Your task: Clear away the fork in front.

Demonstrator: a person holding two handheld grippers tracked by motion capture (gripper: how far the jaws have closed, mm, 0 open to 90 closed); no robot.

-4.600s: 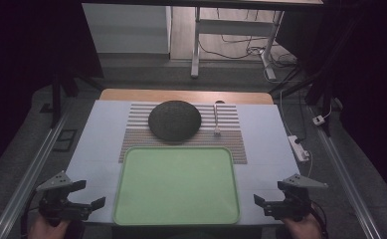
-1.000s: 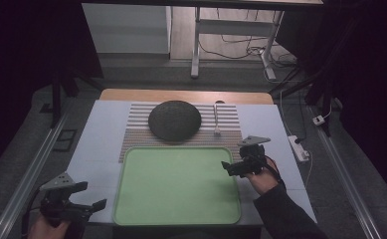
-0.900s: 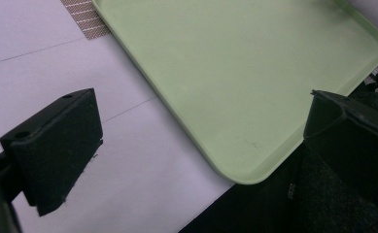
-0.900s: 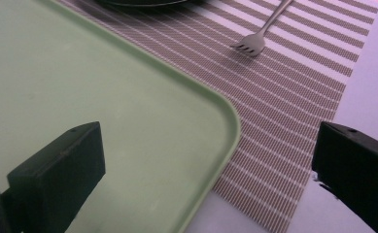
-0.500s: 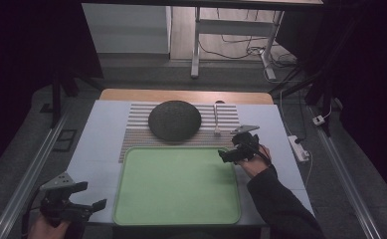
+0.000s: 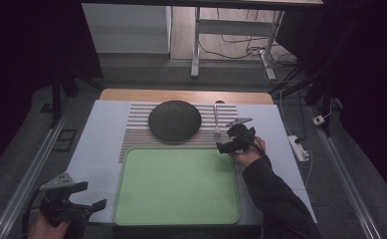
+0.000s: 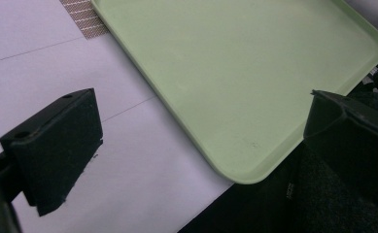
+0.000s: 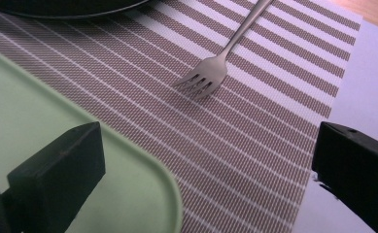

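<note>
A silver fork [image 6: 216, 118] [image 8: 224, 57] lies on the striped placemat [image 6: 137, 124] [image 8: 254, 126], tines toward me, right of a dark round plate [image 6: 174, 119] [image 8: 55, 6]. A pale green tray [image 6: 177, 185] [image 7: 235, 73] [image 8: 36, 121] sits in front of the mat. My right gripper [image 6: 223, 148] [image 8: 208, 160] hovers open over the tray's far right corner, a short way short of the fork's tines, nothing between its jaws. Near the table's front left corner my left gripper [image 6: 95, 196] [image 7: 201, 145] is open and holds nothing, beside the tray's near left corner.
The white table cover [image 6: 104, 134] runs out to the wooden table edge [image 6: 181, 94] at the back. A white power strip [image 6: 298, 148] lies off the table's right side. Metal rails [image 6: 29, 169] flank the table. Desk legs and cables stand on the floor behind.
My right gripper has travelled from the front right corner forward and left to the tray's far right corner, close to the fork. The left gripper has stayed in place.
</note>
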